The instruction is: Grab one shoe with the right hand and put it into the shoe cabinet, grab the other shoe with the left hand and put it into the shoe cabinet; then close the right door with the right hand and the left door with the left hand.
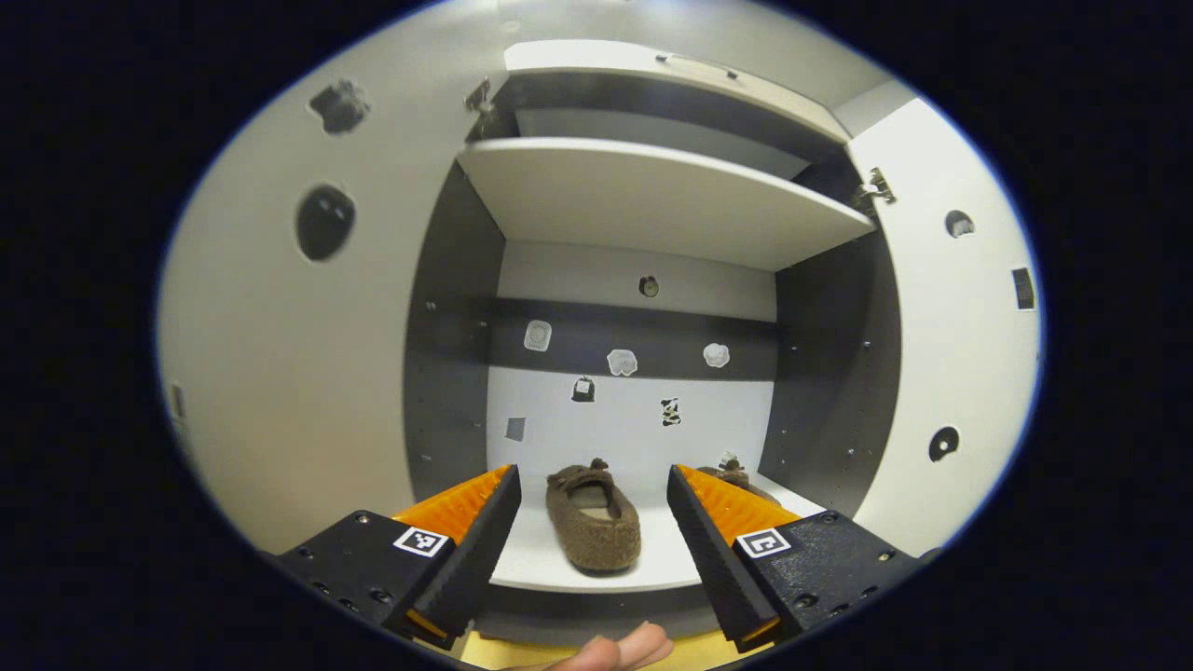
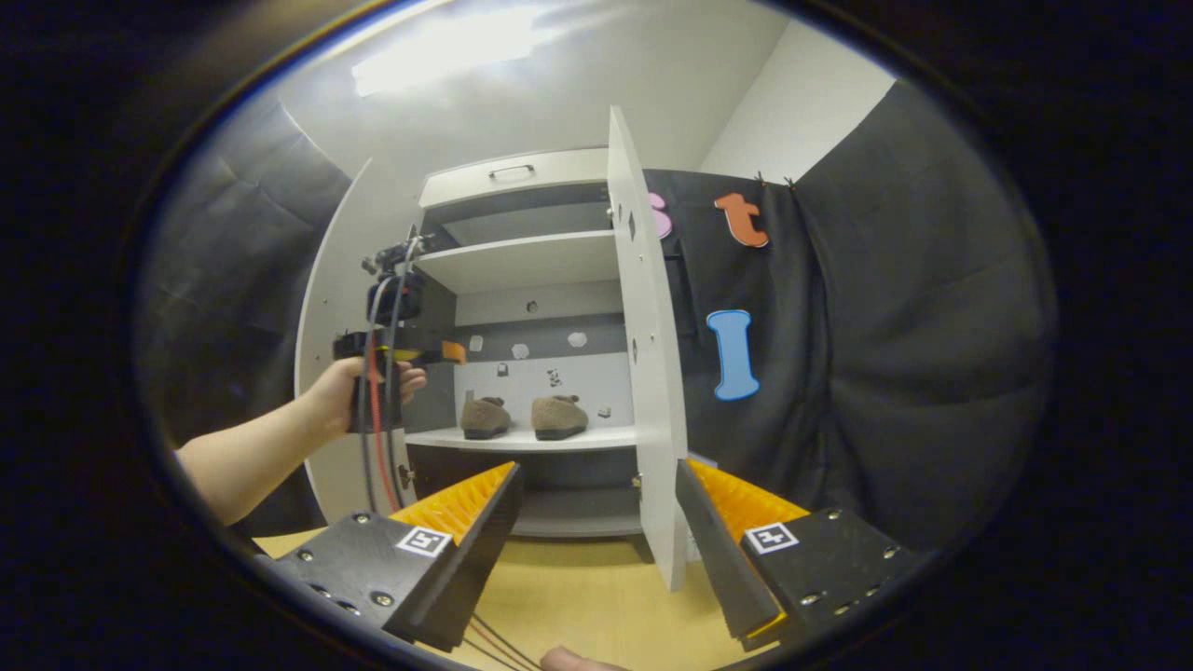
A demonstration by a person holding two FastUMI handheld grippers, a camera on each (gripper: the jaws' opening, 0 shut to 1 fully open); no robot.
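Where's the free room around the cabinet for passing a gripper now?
Free: the upper shelf; the lower shelf in front of the shoes; the floor before the cabinet. Crowded: the right door edge sits between the open right gripper fingers.

shelf — white, inside cabinet; two brown shoes — side by side
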